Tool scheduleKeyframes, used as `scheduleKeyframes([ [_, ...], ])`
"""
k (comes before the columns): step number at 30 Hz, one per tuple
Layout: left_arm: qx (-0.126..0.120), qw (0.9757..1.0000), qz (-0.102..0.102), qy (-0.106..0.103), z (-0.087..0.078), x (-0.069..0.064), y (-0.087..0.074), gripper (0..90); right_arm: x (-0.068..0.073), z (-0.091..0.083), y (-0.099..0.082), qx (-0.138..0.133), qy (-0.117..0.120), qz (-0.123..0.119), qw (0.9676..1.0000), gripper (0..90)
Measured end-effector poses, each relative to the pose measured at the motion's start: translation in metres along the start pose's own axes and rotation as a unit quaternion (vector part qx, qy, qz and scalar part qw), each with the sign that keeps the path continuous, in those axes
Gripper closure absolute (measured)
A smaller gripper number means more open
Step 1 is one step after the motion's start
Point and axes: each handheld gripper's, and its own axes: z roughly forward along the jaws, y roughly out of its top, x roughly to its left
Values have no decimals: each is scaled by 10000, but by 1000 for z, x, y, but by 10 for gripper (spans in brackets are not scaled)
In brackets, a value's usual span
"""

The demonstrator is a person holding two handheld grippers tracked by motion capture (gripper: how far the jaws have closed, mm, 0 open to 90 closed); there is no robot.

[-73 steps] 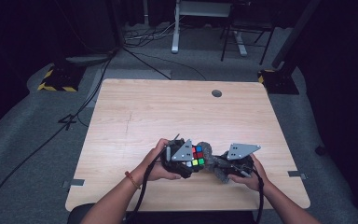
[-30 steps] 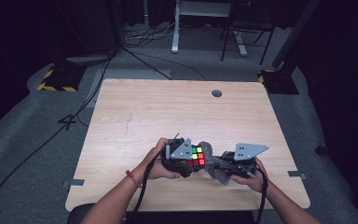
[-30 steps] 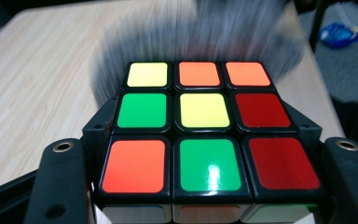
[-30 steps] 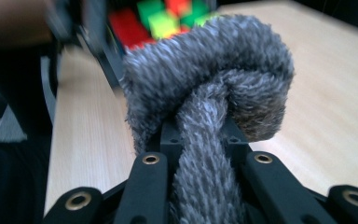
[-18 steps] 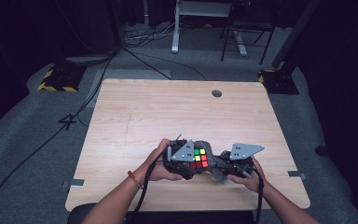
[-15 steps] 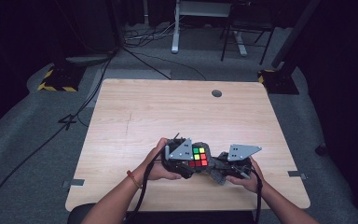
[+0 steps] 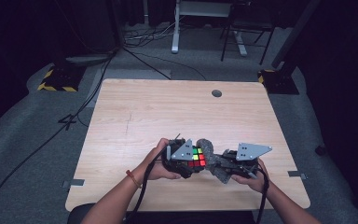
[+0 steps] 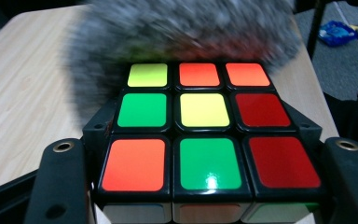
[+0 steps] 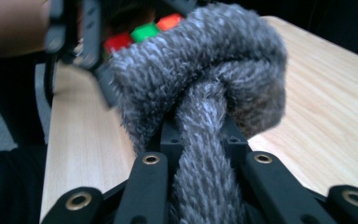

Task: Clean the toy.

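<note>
A scrambled puzzle cube (image 7: 196, 157) with red, green, yellow and orange stickers (image 8: 204, 140) sits between the black jaws of my left gripper (image 7: 192, 161), which is shut on it near the table's front edge. My right gripper (image 7: 218, 164) is shut on a fuzzy grey cloth (image 7: 210, 156). The bunched cloth (image 9: 200, 84) presses against the far side of the cube (image 9: 142, 31). In the left gripper view the cloth (image 8: 182, 28) is a blurred grey mass over the cube's top row.
The light wooden table (image 7: 168, 116) has a round cable hole (image 7: 216, 93) near its far edge. Cables and desk legs lie on the grey floor beyond it. A person's forearms come in from the bottom.
The cloth has shifted over the cube's right and far side, and the cube has turned slightly in my left gripper. Both hands stay in nearly the same place.
</note>
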Motion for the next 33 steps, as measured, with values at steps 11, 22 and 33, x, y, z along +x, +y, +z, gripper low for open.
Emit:
scheduleKeyframes([
  [11,-208,9997,133,11,-3,-7,8,333,-3,17,-16,513,-106,131,9985,771],
  [22,237,9996,96,148,9,-6,3,331,7,2,-5,18,-327,-191,9993,774],
  [33,670,9973,240,191,26,-11,3,330,18,4,5,-74,-194,-444,9988,774],
])
